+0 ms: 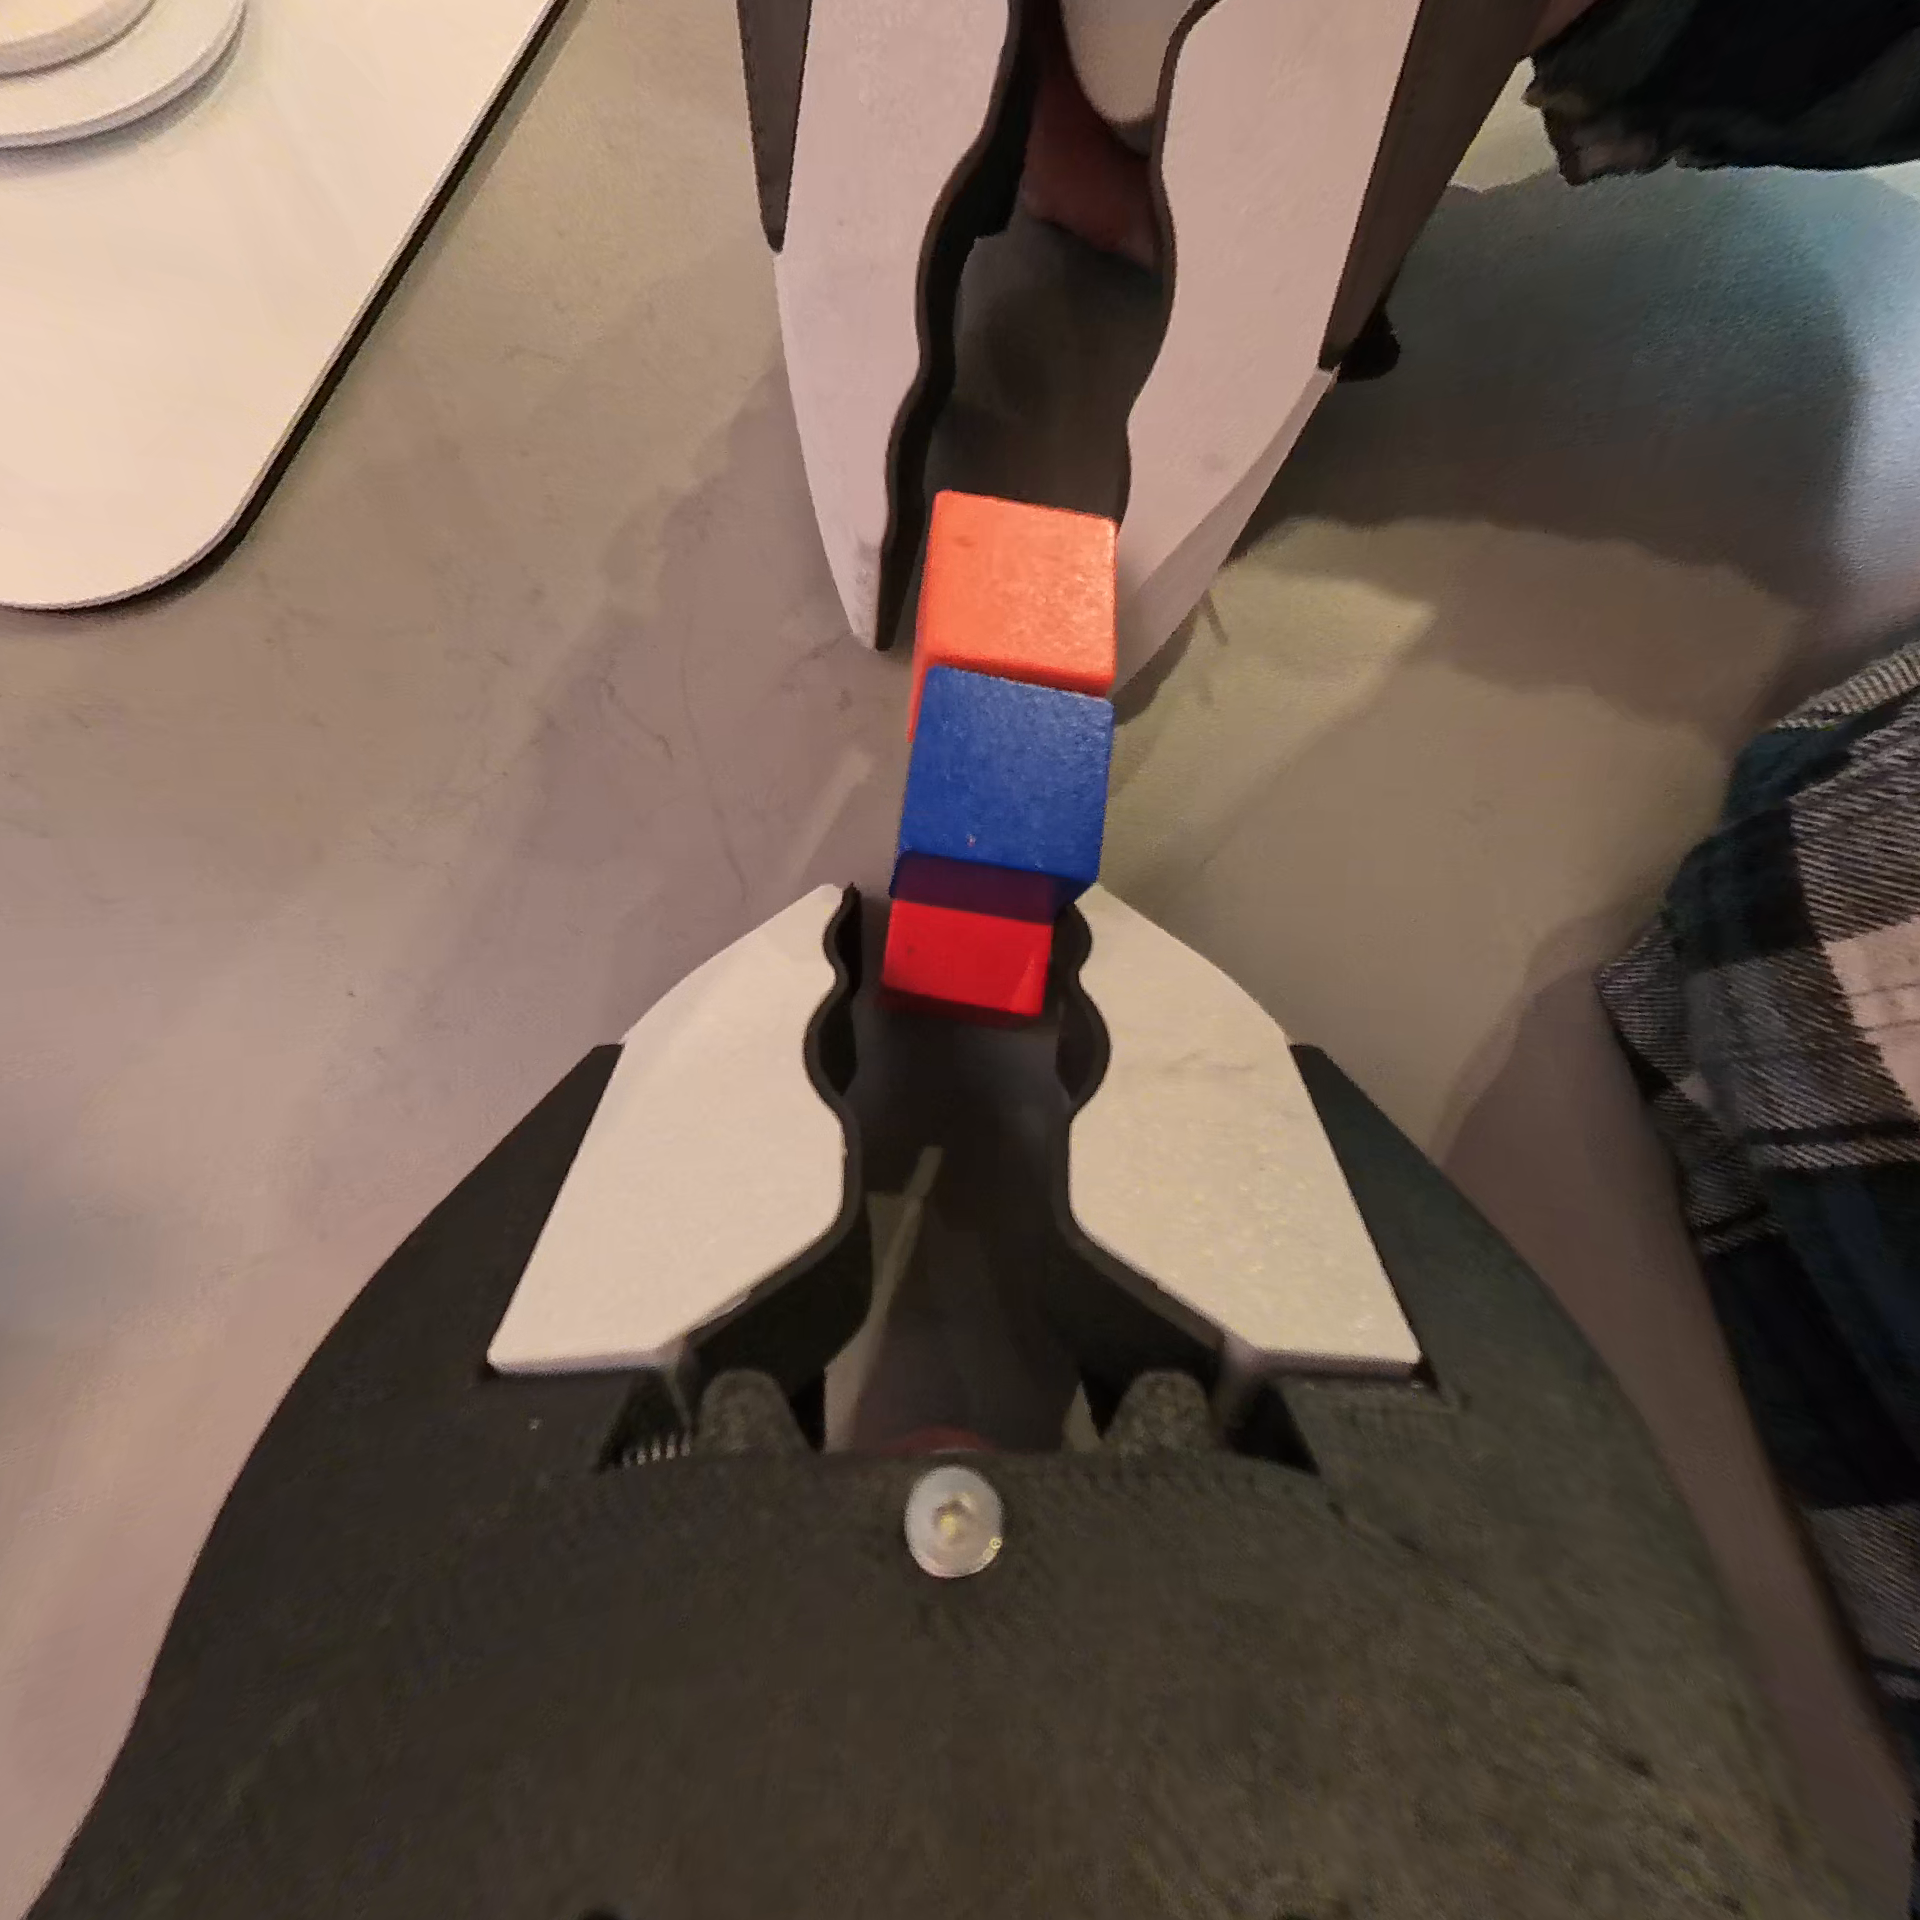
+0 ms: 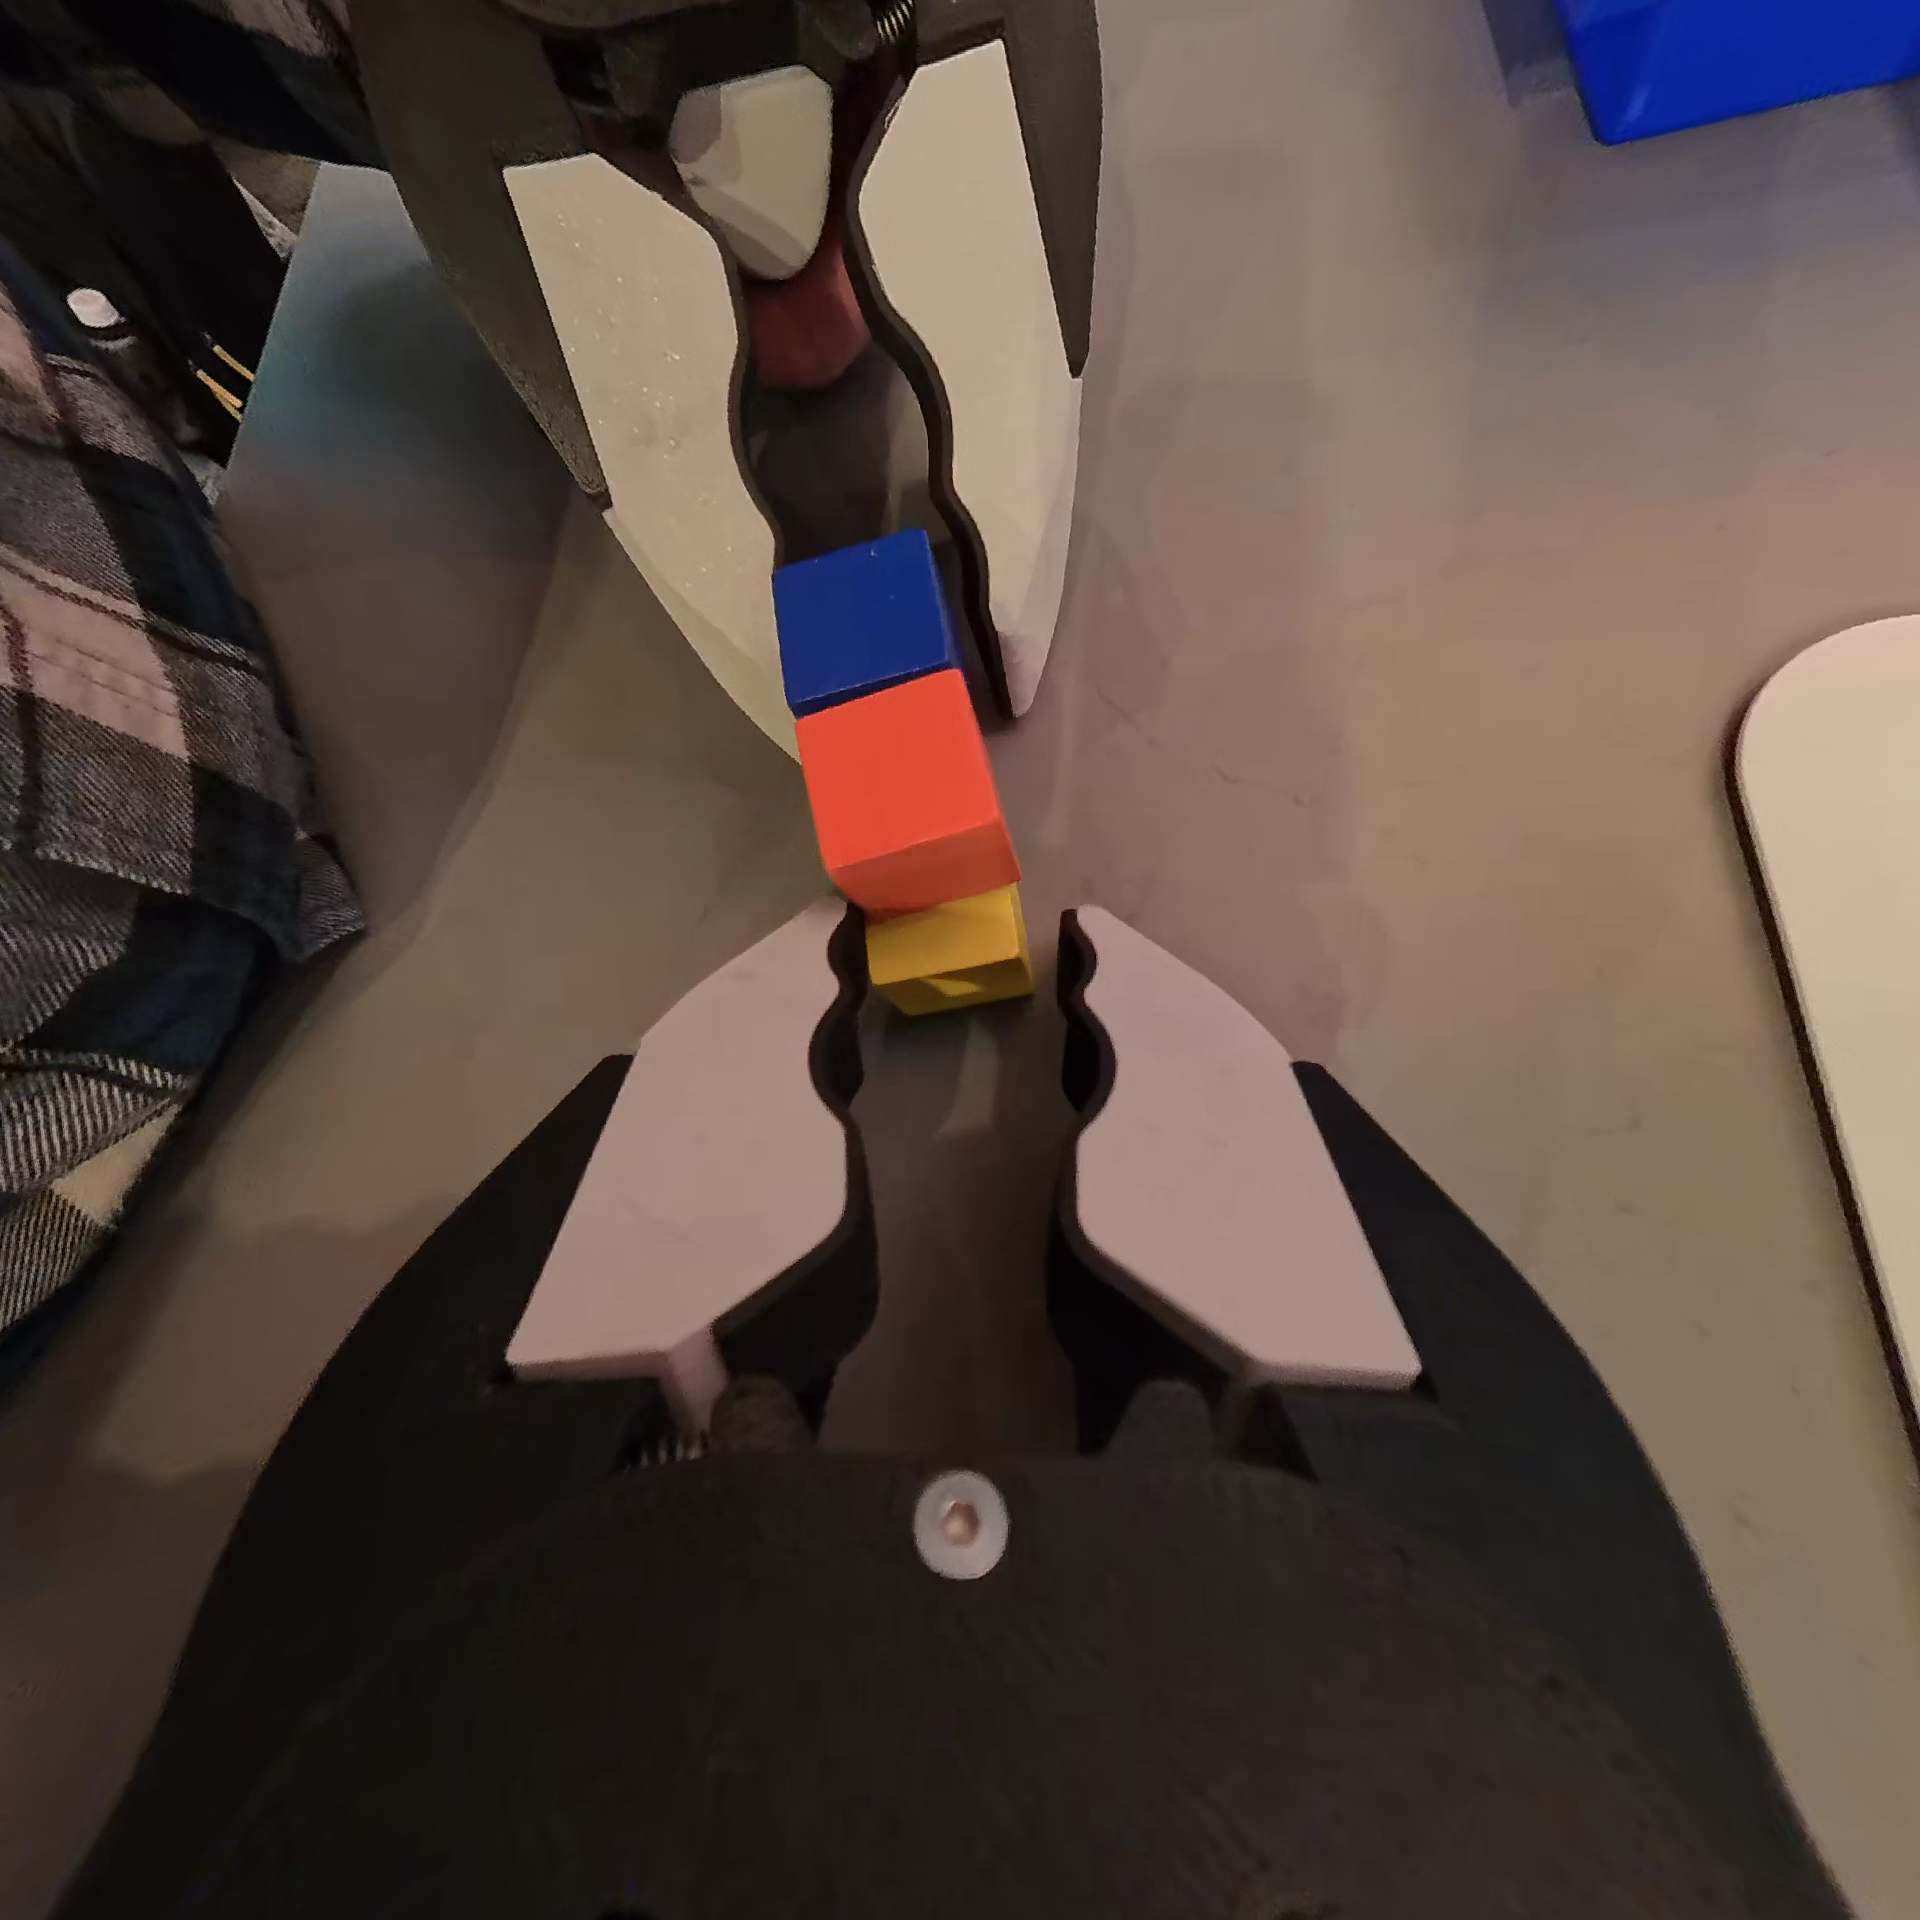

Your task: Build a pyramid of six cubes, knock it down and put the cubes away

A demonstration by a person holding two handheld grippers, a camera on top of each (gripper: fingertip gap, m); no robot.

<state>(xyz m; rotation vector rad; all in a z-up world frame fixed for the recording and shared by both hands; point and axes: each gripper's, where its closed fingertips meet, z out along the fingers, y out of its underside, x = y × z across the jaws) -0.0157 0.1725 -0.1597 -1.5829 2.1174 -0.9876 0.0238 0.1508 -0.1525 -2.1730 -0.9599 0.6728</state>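
Observation:
A small cube stack stands on the grey table (image 1: 416,831) between my two grippers, which face each other. In the left wrist view a red cube (image 1: 961,961) lies low at the near end, with a blue cube (image 1: 1003,774) and an orange cube (image 1: 1018,587) one level up. In the right wrist view a yellow cube (image 2: 951,951) lies low at the near end, below the orange cube (image 2: 899,790) and the blue cube (image 2: 862,613). My left gripper (image 1: 961,914) is open around the red cube. My right gripper (image 2: 956,920) is open around the yellow cube, with a gap at its right pad.
A white board (image 1: 156,312) with a round white dish (image 1: 94,62) lies at the left wrist view's upper left; the board also shows in the right wrist view (image 2: 1839,935). A blue bin (image 2: 1745,62) stands far right. A person's plaid sleeve (image 2: 104,727) hangs beside the table.

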